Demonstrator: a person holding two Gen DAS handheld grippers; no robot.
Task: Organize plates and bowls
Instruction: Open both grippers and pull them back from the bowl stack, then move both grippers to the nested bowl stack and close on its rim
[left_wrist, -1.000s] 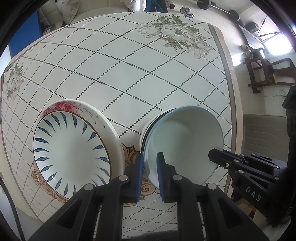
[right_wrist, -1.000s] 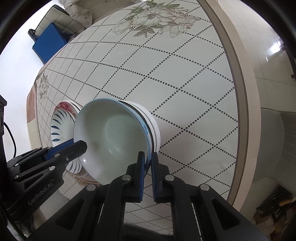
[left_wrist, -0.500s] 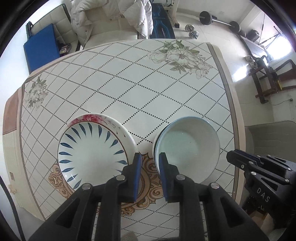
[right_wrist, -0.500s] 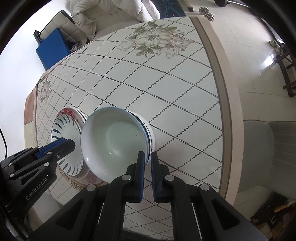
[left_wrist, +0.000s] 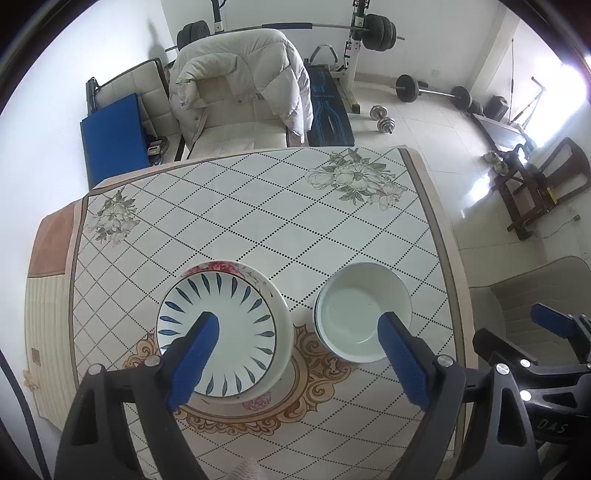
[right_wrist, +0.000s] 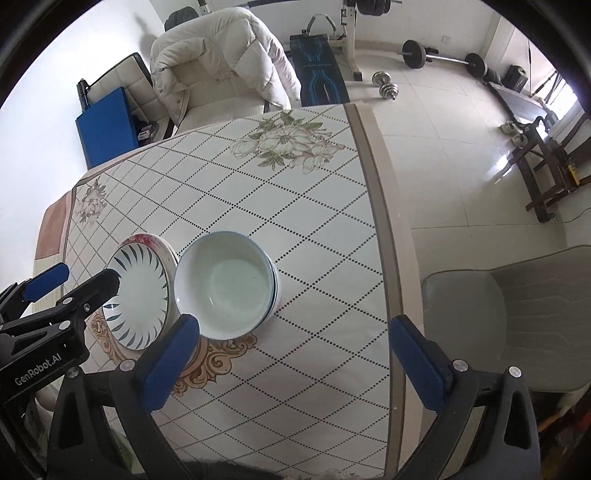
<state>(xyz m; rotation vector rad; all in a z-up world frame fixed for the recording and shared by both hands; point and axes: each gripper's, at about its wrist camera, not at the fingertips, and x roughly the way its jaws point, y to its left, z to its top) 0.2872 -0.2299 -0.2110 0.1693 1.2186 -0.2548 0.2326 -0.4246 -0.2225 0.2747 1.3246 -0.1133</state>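
A stack of pale bowls (left_wrist: 364, 314) (right_wrist: 225, 286) stands on the tablecloth (left_wrist: 251, 206) near the table's right edge. To its left lies a white plate with blue leaf strokes (left_wrist: 218, 330) (right_wrist: 138, 295) on top of a larger rose-patterned plate (left_wrist: 221, 266). My left gripper (left_wrist: 297, 360) is open and empty, raised above and nearer than the dishes. My right gripper (right_wrist: 293, 365) is open and empty, raised above the table's near right part. The left gripper also shows in the right wrist view (right_wrist: 70, 286), and the right gripper in the left wrist view (left_wrist: 517, 332).
The table's right edge (right_wrist: 388, 206) drops to a tiled floor. A grey chair (right_wrist: 498, 317) stands at the right. Behind the table a chair holds a white padded coat (left_wrist: 236, 85). Weights and a bench (left_wrist: 332, 99) lie on the floor beyond.
Both grippers were shut on the top bowl's rim a second ago. They let go, rose and pulled back, and now both stand wide open. The bowl sits on the stack.
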